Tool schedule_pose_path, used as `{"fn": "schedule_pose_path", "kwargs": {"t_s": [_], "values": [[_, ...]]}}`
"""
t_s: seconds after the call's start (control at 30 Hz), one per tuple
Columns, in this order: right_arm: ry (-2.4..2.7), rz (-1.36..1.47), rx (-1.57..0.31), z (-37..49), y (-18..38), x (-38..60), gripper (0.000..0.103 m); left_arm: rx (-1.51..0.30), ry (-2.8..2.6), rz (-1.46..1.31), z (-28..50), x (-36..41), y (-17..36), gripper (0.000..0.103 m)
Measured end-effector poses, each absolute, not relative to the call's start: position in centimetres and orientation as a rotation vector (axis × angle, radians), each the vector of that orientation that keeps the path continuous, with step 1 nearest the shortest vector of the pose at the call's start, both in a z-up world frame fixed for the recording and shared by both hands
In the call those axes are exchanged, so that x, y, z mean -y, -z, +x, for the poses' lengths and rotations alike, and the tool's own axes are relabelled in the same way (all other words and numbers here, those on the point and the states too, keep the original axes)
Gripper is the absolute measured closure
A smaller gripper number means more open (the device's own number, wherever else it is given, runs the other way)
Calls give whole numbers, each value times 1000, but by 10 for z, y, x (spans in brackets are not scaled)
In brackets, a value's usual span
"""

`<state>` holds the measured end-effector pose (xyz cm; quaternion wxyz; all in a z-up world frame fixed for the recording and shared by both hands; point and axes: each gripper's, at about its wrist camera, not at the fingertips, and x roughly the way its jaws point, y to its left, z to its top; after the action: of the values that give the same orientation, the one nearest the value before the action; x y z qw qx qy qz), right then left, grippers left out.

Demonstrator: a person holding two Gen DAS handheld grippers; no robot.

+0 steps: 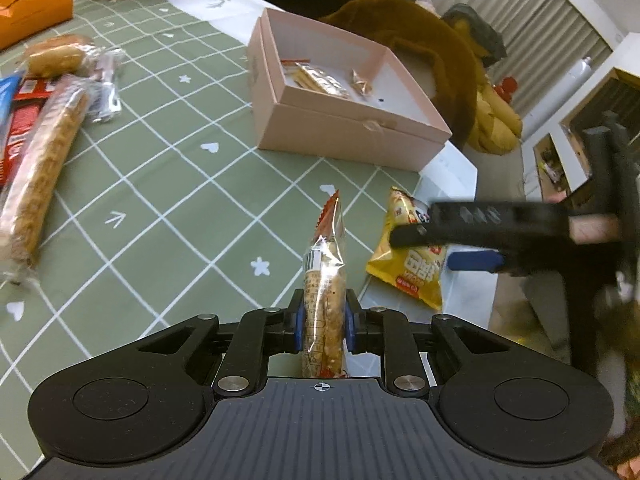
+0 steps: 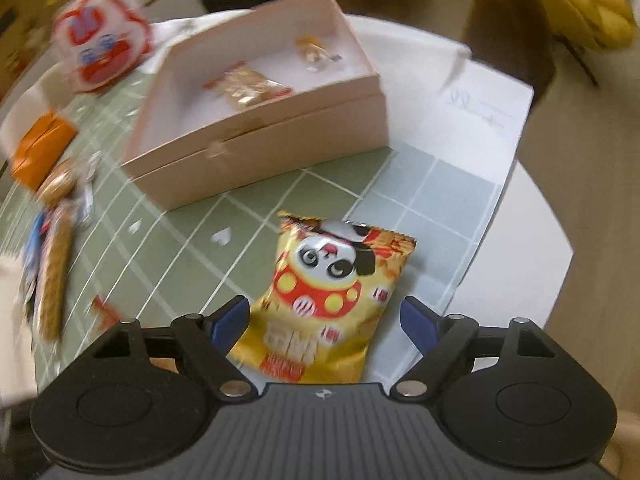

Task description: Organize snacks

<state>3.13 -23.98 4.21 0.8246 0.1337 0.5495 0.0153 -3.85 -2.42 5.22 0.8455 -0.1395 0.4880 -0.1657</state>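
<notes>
snacks first: the nearest one is the clear-wrapped cracker pack [image 1: 324,300], which your left gripper [image 1: 323,326] pinches edge-on between its blue pads [image 1: 299,327], so it stands up above the green checked tablecloth [image 1: 168,184]. just to its right lies the yellow panda snack bag [image 2: 332,300], flat on the cloth near the table's edge. your right gripper [image 2: 324,320] has its jaws spread wide to either side of that bag; you can't tell from here whether the pads touch it. in the left wrist view the right gripper [image 1: 460,240] shows as a dark, blurred shape over the bag's top.

further out, the pink box [image 1: 280,120] sits open on the cloth. inside it lie a small cracker packet [image 2: 248,90] and a little gold-wrapped candy [image 2: 314,50], apart from each other.

off to your left side a long sesame stick [image 1: 44,172] in clear wrap lies on the cloth, overlapping a red packet [image 1: 24,128], with a round wrapped bun [image 1: 56,56] beyond them. farthest back are an orange pouch [image 1: 32,10] and a red-and-white cartoon bag [image 2: 100,40]. a brown plush toy [image 1: 420,40] lies past the box.
</notes>
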Motion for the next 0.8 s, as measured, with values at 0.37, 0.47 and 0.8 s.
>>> {"fn": "schedule_pose_path", "kwargs": {"t_s": [0.37, 0.47, 0.8], "values": [[-119, 180, -1136, 18, -40, 218, 40, -1051, 362, -290, -61, 20, -51, 80], [-134, 122, -1124, 2, -42, 215, 41, -1051, 364, -287, -66, 18, -51, 80], [-222, 144, -894, 6, -155, 237, 43, -772, 401, -285, -16, 3, -156, 80]]}}
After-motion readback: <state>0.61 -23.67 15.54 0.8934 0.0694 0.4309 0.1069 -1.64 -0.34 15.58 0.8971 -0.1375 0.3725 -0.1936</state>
